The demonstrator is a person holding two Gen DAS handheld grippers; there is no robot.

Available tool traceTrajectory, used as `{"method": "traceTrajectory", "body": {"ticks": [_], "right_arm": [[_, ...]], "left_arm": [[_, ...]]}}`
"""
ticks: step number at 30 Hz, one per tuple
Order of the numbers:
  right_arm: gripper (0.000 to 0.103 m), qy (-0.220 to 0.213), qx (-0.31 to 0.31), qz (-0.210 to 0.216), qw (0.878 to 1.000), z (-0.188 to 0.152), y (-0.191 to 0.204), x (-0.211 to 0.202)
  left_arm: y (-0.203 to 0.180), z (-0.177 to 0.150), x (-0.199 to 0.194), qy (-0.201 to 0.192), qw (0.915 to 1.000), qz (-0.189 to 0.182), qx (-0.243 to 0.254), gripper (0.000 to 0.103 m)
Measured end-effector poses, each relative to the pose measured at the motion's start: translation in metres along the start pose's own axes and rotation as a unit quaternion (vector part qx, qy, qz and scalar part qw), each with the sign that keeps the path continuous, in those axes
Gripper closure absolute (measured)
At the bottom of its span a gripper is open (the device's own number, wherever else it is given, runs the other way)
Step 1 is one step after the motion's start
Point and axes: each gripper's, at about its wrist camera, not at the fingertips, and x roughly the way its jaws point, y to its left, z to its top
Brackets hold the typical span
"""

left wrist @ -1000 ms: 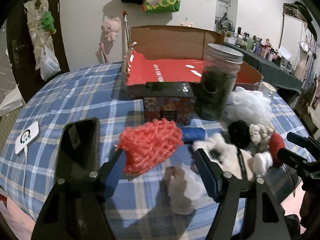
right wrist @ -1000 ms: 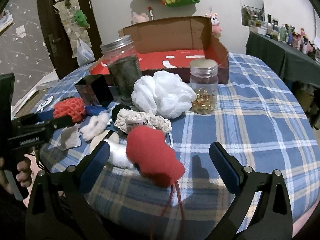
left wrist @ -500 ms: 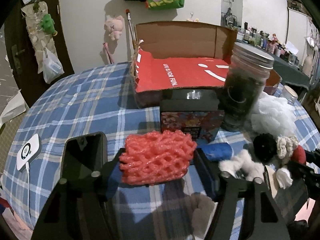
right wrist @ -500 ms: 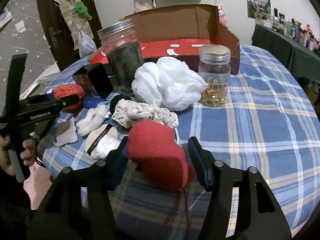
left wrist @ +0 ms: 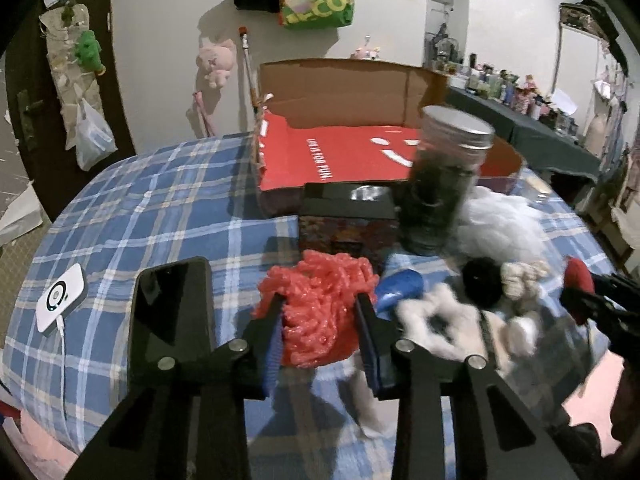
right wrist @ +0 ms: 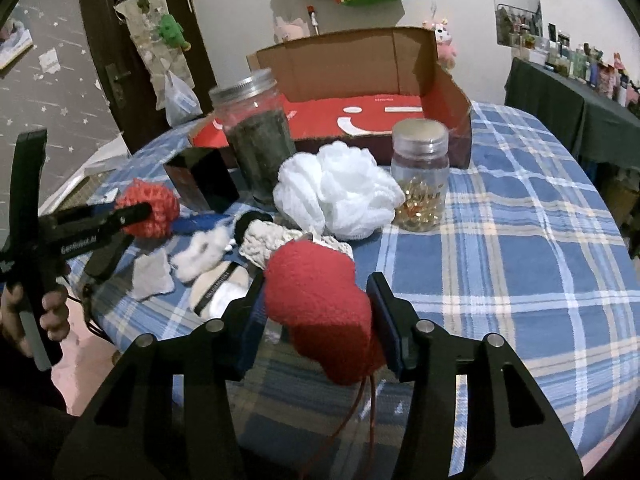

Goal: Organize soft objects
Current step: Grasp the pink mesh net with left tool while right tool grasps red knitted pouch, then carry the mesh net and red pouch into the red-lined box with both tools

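My left gripper (left wrist: 320, 320) is shut on a red foam net (left wrist: 320, 308) and holds it just above the plaid tablecloth; it also shows in the right wrist view (right wrist: 150, 210). My right gripper (right wrist: 316, 300) is shut on a red knitted heart (right wrist: 320, 304) with a trailing red string, lifted at the table's near edge. A white mesh pouf (right wrist: 340, 196), a cream crocheted piece (right wrist: 272, 240), white fluffy bits (right wrist: 204, 252), a black pompom (left wrist: 482, 280) and a blue item (left wrist: 400, 288) lie between them. An open cardboard box with a red floor (left wrist: 340, 156) stands behind.
A tall dark-filled jar (right wrist: 258, 148), a small jar of gold clips (right wrist: 420, 176) and a dark patterned box (left wrist: 348, 220) stand in front of the cardboard box. A phone (left wrist: 172, 312) and a white charger (left wrist: 62, 296) lie at the left. A dark side table stands at the right.
Both grippers went from open to shut: the left closed on the red foam net, the right on the red heart. Both objects are now lifted slightly and both views moved forward.
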Motion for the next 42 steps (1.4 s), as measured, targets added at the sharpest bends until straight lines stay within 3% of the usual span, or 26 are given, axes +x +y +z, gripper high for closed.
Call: {"method": "traceTrajectory", "body": {"ticks": [5,9,13,18,30,42], "right_arm": [[0.056,-0.014,-0.008,0.007,1.000,0.011,0.005,-0.012],[0.056,-0.022,-0.023,0.001,0.999,0.016,0.009,-0.015],[0.056,-0.013,-0.025,-0.022,0.999,0.011,0.000,-0.012],[0.056,-0.011,-0.011,-0.043,0.999,0.011,-0.019,-0.014],[0.056,-0.024,-0.017,-0.099,0.995,0.028,-0.047,-0.020],[0.056,-0.058,-0.046,-0.151,0.986,0.074,-0.073,-0.027]], "left_arm": [[-0.016,0.003,-0.021,-0.015,0.9991,-0.036,0.014,0.069],[-0.015,0.005,-0.025,-0.021,0.9995,-0.011,0.021,0.069],[0.016,0.003,-0.016,-0.007,0.9998,0.016,-0.011,0.069],[0.035,0.007,-0.017,-0.017,0.9989,0.033,-0.029,0.069],[0.044,0.032,-0.001,-0.029,0.9973,0.067,-0.005,0.069],[0.044,0.081,0.010,-0.056,0.9958,0.062,0.036,0.069]]}}
